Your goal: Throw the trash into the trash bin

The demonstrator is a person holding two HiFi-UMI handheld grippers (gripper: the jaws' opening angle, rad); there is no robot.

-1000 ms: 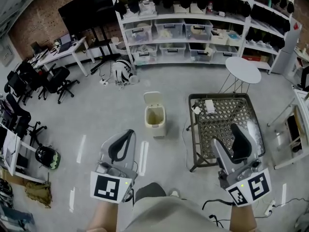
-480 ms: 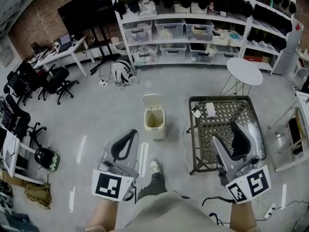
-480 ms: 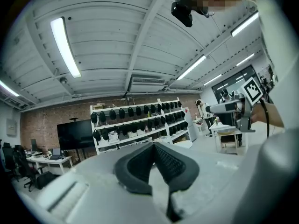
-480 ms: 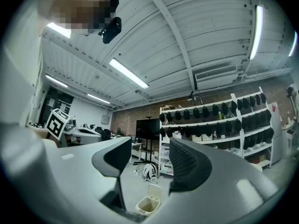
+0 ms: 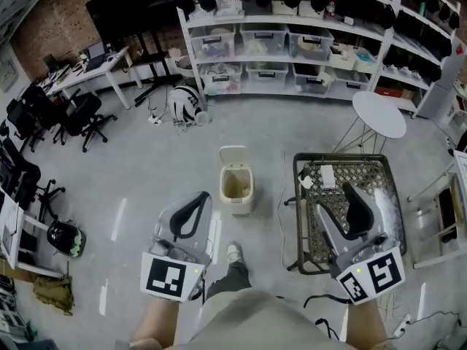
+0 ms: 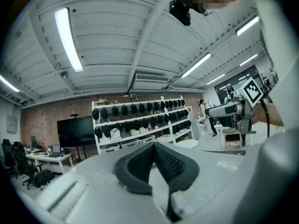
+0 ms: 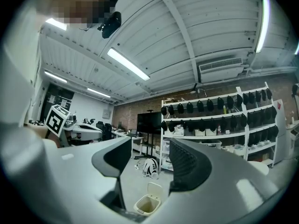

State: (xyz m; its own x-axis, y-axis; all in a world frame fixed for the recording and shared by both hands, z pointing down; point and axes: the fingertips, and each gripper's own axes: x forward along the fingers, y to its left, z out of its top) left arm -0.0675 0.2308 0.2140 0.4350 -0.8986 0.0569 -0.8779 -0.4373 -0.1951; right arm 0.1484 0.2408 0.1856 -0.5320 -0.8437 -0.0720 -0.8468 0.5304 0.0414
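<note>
The left claw [image 6: 154,147] had its dark ribbed pads pressed together on nothing. The right claw [image 7: 150,154] stood apart and was also empty. The trash lay at the far end of the tabletop [image 5: 379,195], well apart from both claws. It seemed to be two white scraps [image 5: 326,175], though they were too small to be sure. The bin [image 5: 236,189] stood on the floor [image 5: 146,166] near the tabletop's left side, with its lid up and its mouth open.

The scraps looked thin and flat, and the tabletop was an open lattice in a dark metal frame. Curved pads could skate a scrap along that surface instead of pinching it, or push an edge down through a hole. A light piece let go too high could drift wide of the bin's narrow mouth. A thin cable [image 5: 283,214] ran along the floor between bin and tabletop and could catch a foot. The left claw would have needed to open before it could help.

The bin was cream plastic, boxy with rounded corners, and its flat lid was hinged at the back. Both claws were smooth grey shells with black textured pads. The floor was smooth, pale concrete.
</note>
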